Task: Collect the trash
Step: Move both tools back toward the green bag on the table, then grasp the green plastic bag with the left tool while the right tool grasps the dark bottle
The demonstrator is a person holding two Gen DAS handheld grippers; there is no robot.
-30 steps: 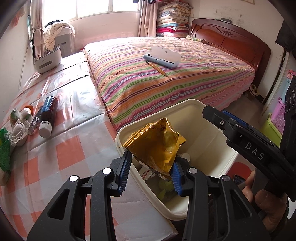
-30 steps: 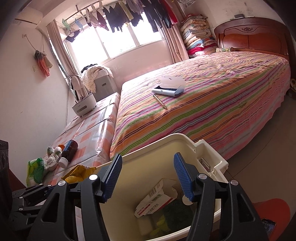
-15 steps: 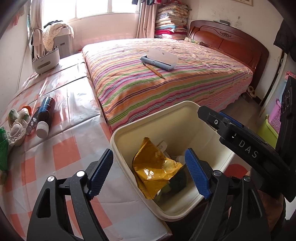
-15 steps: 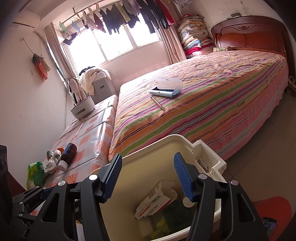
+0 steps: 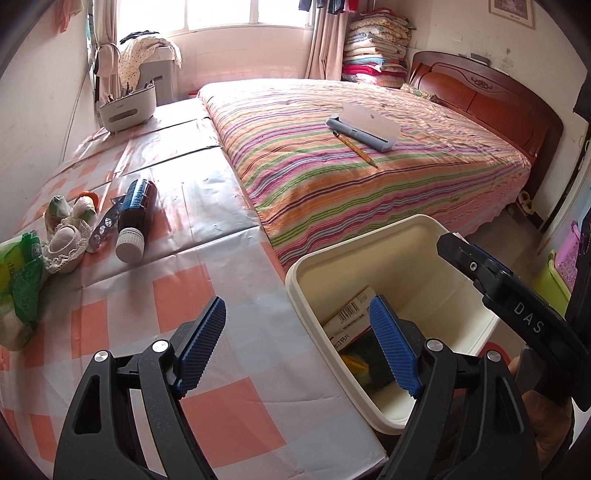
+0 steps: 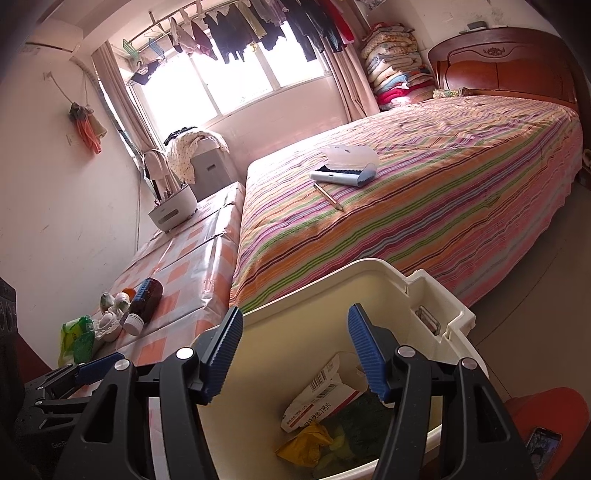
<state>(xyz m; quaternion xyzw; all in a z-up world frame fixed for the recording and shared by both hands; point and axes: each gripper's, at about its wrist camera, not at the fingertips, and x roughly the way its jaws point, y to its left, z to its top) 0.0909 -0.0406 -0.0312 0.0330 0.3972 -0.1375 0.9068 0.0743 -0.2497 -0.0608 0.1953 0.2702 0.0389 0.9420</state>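
I see the cream trash bin (image 5: 413, 236) standing open just beside the checkered table; inside it lie a crumpled yellow wrapper (image 6: 304, 445) and a white medicine box (image 6: 325, 395).

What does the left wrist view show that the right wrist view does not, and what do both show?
Only the left wrist view shows the purple basket and the framed picture. Only the right wrist view shows the hanging laundry, the air conditioner and the phone. Both show the cream trash bin holding the medicine box and yellow wrapper, the brown bottle and the pencil.
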